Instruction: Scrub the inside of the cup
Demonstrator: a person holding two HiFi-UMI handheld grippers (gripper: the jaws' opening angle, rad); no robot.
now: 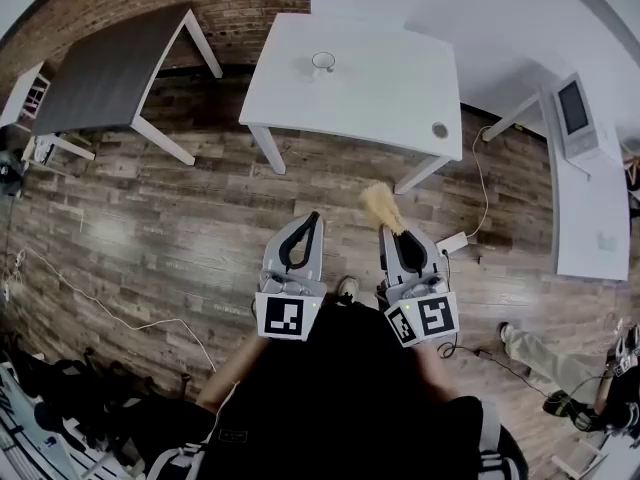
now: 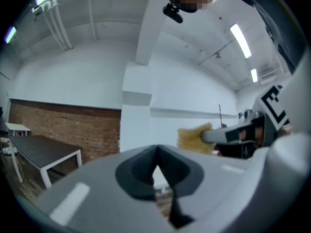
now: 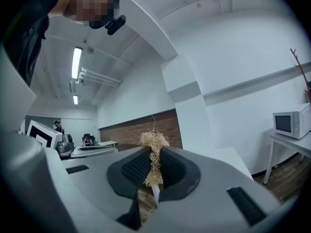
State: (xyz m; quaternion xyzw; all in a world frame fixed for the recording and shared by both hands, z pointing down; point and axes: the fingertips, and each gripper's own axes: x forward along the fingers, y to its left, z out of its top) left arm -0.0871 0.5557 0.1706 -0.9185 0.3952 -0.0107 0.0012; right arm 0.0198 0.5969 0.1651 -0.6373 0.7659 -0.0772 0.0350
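A small clear cup (image 1: 322,62) stands near the far side of a white table (image 1: 380,88), well ahead of both grippers. They are held up in front of the person, over the wood floor. My right gripper (image 1: 392,232) is shut on a tan, straw-like scrubber (image 1: 379,206) that sticks out past its tips. In the right gripper view its fibres (image 3: 154,142) are pinched between the black pads of the right gripper (image 3: 154,171). My left gripper (image 1: 313,218) is shut with nothing in it. In the left gripper view the left gripper (image 2: 156,166) has its jaws together, and the scrubber (image 2: 194,139) shows to the right.
A small round grey thing (image 1: 440,129) lies at the white table's near right corner. A dark grey table (image 1: 110,68) stands to the left. A white desk with a microwave (image 1: 575,113) is at the right. Cables and a power strip (image 1: 452,242) lie on the floor. Another person's legs (image 1: 530,348) show at lower right.
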